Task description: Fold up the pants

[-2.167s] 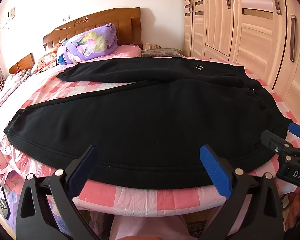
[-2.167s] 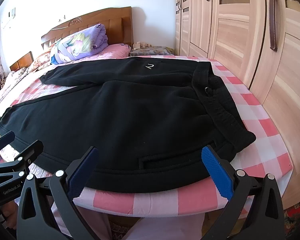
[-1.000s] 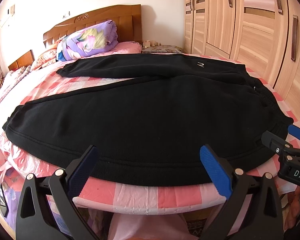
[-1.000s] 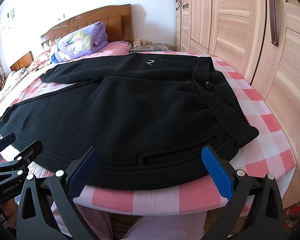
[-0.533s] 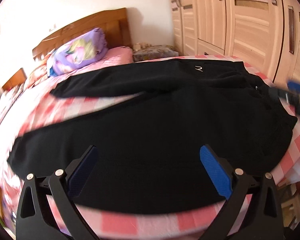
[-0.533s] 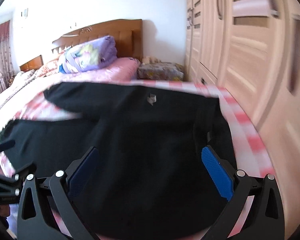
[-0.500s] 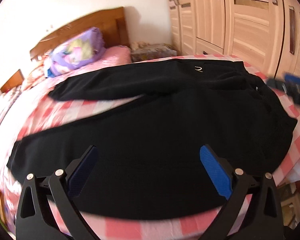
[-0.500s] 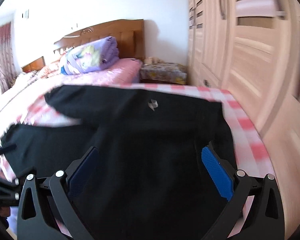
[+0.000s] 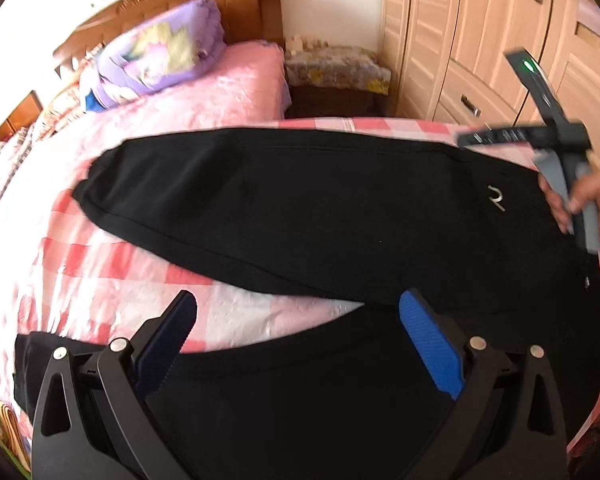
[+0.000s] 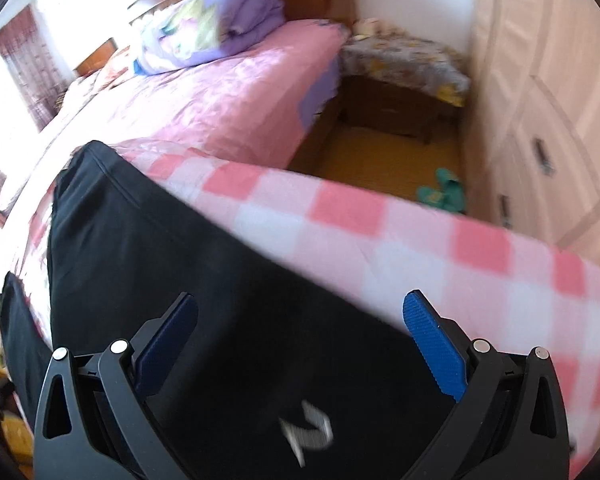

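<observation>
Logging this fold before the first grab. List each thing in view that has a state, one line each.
black pants: unfolded, spread flat on the bed, legs apart.
left gripper: open, empty, over the pants.
right gripper: open, empty, over the far leg near the logo.
wardrobe doors: closed.

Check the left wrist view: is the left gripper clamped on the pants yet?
No, the left gripper hangs over the black pants with its blue pads spread wide and no cloth pinched between them.

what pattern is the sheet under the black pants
Pink-and-white checks on the sheet, clearest in the right wrist view beside the pants.
</observation>
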